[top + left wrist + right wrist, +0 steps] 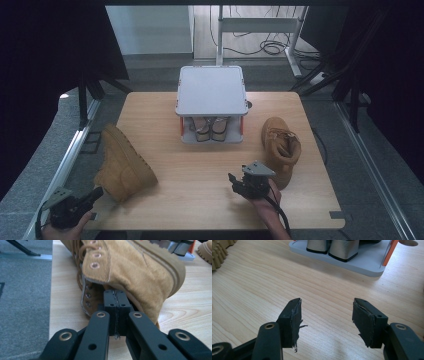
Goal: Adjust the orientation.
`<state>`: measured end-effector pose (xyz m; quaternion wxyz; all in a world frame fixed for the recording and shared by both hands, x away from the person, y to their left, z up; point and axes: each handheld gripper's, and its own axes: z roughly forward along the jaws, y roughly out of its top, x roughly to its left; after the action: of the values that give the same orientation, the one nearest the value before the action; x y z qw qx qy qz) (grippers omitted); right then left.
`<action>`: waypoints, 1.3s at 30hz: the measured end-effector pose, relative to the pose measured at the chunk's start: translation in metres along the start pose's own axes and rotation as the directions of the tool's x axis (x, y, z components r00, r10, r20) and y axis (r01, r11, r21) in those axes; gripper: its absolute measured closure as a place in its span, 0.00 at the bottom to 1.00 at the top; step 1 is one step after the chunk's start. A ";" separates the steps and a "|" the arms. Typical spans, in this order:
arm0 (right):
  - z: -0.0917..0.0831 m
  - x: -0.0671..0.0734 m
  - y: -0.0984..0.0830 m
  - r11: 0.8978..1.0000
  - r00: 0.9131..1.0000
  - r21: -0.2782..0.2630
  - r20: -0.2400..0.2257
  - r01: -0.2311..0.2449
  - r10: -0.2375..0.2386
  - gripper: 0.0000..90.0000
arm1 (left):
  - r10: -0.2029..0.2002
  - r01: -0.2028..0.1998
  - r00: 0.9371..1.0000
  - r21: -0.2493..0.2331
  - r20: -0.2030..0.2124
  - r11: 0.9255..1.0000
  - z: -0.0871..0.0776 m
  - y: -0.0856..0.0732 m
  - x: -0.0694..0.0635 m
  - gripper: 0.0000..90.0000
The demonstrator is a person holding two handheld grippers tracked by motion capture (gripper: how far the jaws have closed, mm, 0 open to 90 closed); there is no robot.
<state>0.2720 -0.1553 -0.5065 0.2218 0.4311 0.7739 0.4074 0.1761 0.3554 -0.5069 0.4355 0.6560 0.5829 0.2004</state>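
At table's (210, 175) left edge: tan boot (124, 165) tipped on its side, left gripper (115, 305) clamped fully together, tips at the boot's collar, no visible grip. Right of centre: right gripper (325, 315) spread wide over bare wood, nothing between.

High view: fixed above near edge, looking forward-down over whole light wooden table (210, 175).
Left claw view: low, close behind tan suede boot (130, 272) at table's left edge.
Right claw view: low over tabletop, facing grey two-tier plastic rack (362, 265).
All views share rack.
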 end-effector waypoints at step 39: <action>0.002 -0.002 -0.002 1.000 1.000 0.021 0.007 0.006 -0.006 0.46 | -0.002 0.001 0.999 0.021 0.046 1.000 0.019 0.001 -0.005 1.00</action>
<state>0.2734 -0.1567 -0.5096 0.2215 0.4325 0.7786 0.3970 0.1902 0.3448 -0.5152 0.4420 0.6646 0.5753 0.1787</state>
